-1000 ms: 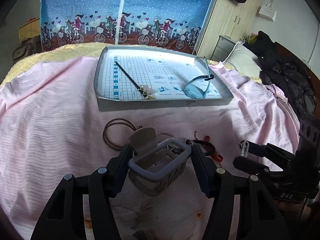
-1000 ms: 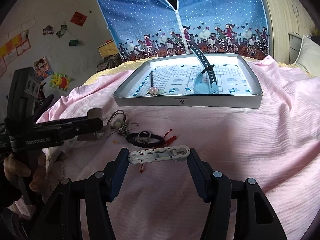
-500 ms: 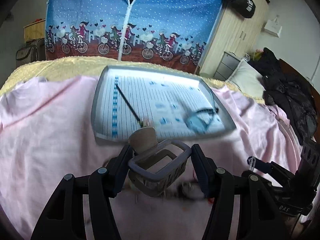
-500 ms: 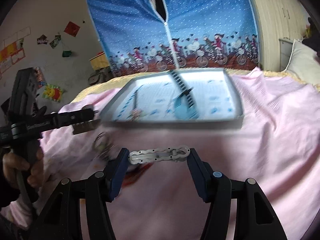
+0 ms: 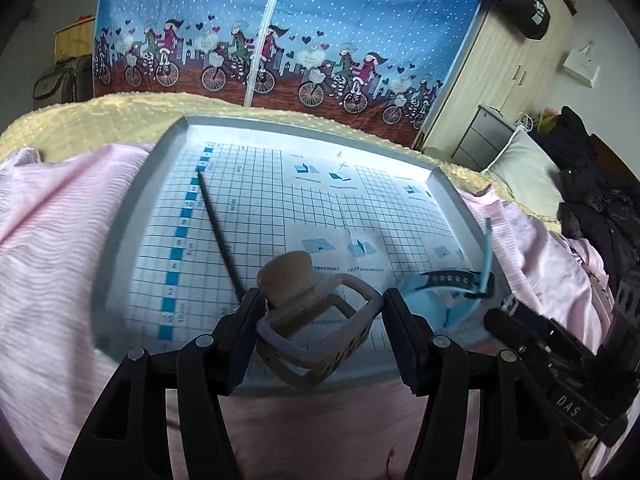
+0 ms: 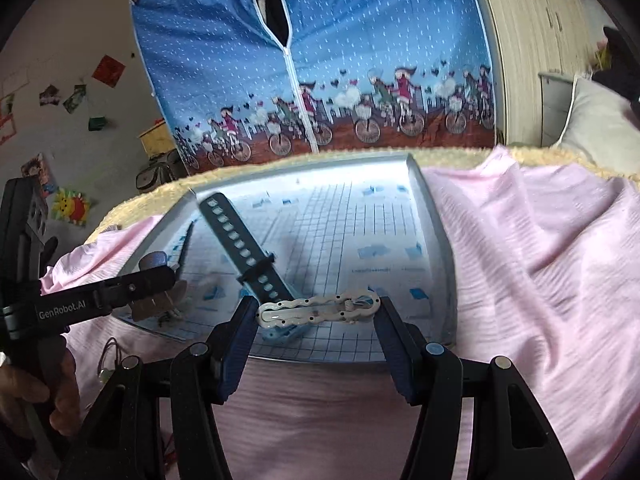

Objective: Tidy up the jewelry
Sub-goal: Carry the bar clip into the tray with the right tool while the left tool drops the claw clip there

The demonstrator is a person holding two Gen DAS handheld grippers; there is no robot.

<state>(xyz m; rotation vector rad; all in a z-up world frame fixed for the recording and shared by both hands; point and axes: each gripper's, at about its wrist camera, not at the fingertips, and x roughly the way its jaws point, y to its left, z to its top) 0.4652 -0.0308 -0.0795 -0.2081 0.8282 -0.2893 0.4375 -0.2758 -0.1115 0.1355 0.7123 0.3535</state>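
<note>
Since both hands are loaded: here's where things stand.

Left tool (image 5: 322, 330): clamped on a beige claw hair clip (image 5: 316, 334), held over the near edge of the tray (image 5: 120, 240).

Right tool (image 6: 316, 318): gripping a white wavy hair clip (image 6: 318, 312) end to end, hovering over the tray's front edge.

Already in the tray: a blue watch (image 5: 448, 292) with its strap sticking up, plus a thin black hair stick (image 5: 220, 236). So roughly two pieces sorted, two more about to land.

Still left: a few bits on the pink bedsheet (image 6: 540, 280) by the left tool in the right view, looks like a loop or cord (image 6: 110, 354), too small to name. I'd guess we're around halfway.

Tray location: sitting on the bed, on the pink sheet.

Readable writing: "GenRobot.AI" on the left tool's side, "DAS" on the right tool's body. Tray liner has a grid with numbers, mostly too blurry to read.
</note>
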